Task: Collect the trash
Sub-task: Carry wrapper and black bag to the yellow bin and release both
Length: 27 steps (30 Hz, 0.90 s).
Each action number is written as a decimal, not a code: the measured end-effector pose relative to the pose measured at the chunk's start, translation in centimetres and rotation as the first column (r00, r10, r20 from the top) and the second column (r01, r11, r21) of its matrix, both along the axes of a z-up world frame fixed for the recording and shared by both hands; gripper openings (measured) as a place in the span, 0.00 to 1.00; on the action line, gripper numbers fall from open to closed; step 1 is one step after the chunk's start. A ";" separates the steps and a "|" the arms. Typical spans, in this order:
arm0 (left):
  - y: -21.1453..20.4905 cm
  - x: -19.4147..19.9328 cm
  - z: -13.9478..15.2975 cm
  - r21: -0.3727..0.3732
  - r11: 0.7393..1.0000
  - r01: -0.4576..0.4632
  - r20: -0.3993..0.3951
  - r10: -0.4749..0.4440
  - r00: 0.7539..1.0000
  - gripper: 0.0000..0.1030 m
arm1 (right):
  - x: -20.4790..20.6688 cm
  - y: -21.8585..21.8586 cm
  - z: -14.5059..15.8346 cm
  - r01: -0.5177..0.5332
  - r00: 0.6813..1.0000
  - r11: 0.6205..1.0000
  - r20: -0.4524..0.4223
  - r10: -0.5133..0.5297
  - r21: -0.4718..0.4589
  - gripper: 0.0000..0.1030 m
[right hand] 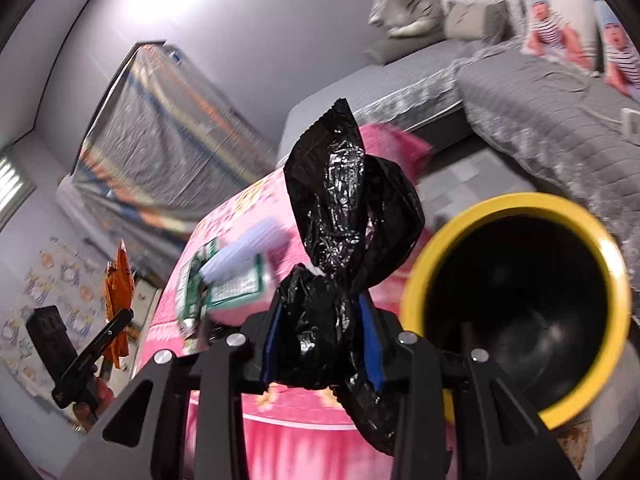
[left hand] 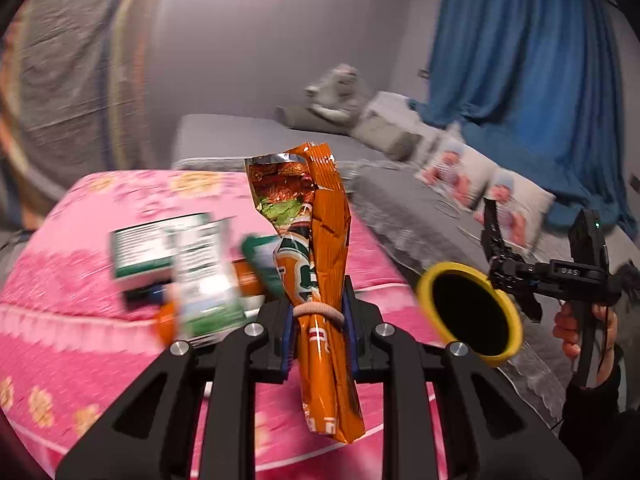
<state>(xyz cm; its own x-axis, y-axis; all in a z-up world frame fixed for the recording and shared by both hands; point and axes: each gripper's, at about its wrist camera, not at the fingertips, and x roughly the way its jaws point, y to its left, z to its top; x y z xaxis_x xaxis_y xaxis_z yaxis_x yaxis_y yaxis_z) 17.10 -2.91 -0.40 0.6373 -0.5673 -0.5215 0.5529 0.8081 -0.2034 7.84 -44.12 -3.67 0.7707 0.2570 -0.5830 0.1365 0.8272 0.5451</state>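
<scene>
**Both grippers loaded**

Orange snack bag (left hand: pixel 326 280) is clamped upright in left gripper (left hand: pixel 320 332) over pink bedspread (left hand: pixel 80 320). Black plastic bag (right hand: pixel 340 248) is pinched in right gripper (right hand: pixel 324 344), beside yellow-rimmed bin (right hand: pixel 516 296).

A crumpled orange foil snack bag (left hand: pixel 322 280), cinched by a beige hair tie, stands upright left of the yellow-rimmed black bin (right hand: pixel 516 300). A knotted, glossy black plastic bag (right hand: pixel 340 248) stands upright just left of that bin's mouth.
</scene>
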 end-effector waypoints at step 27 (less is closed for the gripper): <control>-32.5 4.8 -11.4 0.054 0.936 0.347 -0.247 -0.324 0.913 0.18 | -3.1 -13.1 -10.7 0.358 0.907 0.933 -0.219 -0.358 -0.043 0.32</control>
